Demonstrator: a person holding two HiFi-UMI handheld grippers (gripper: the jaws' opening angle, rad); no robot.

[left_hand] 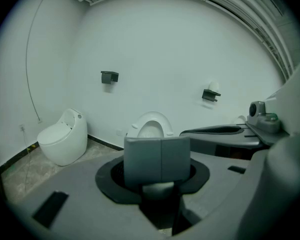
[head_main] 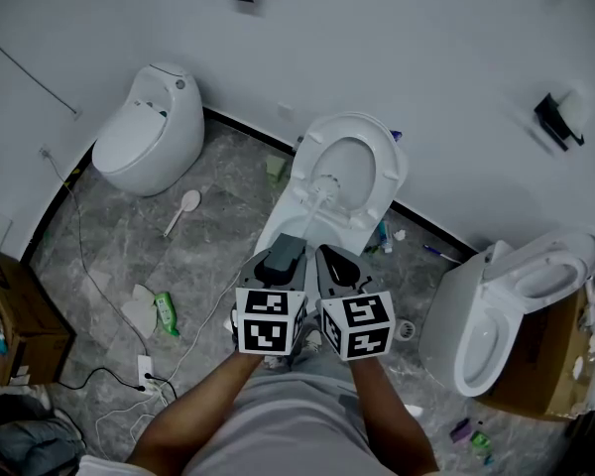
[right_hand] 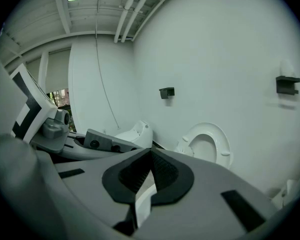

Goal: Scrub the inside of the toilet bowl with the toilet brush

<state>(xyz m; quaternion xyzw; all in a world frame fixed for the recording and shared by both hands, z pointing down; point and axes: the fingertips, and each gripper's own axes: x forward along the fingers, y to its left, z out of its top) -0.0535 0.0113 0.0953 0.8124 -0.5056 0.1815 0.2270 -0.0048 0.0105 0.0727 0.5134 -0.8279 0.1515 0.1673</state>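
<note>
forearms (head_main: pixel 193 416): both are poking in from the bottom of the head view, each carrying a marker-cube tool, the two sitting side by side and nearly touching
left hand-held gripper (head_main: pixel 290 249): its jaws are pressing fully together, pads meeting at a seam in its own view. The brush handle is running straight into its tip in the head view, so it looks like it's clamping that
right hand-held gripper (head_main: pixel 323 254): jaws are meeting at a point too, with a white sliver showing through the slit. Can't tell what that is, and I'm not seeing it gripping anything
toilet brush (head_main: pixel 320 198): the head is sitting down inside the toilet bowl (head_main: pixel 385 172), with the handle slanting back toward the two tools
seat (right_hand: pixel 206 143): standing tipped up against the wall
other toilets: a rounded one (head_main: pixel 144 142) is sitting off left and an open one (head_main: pixel 496 315) off right, both well apart from the middle one
floor (head_main: pixel 218 266): grey tile, with a green bottle (head_main: pixel 167 312) lying on it to the left
</note>
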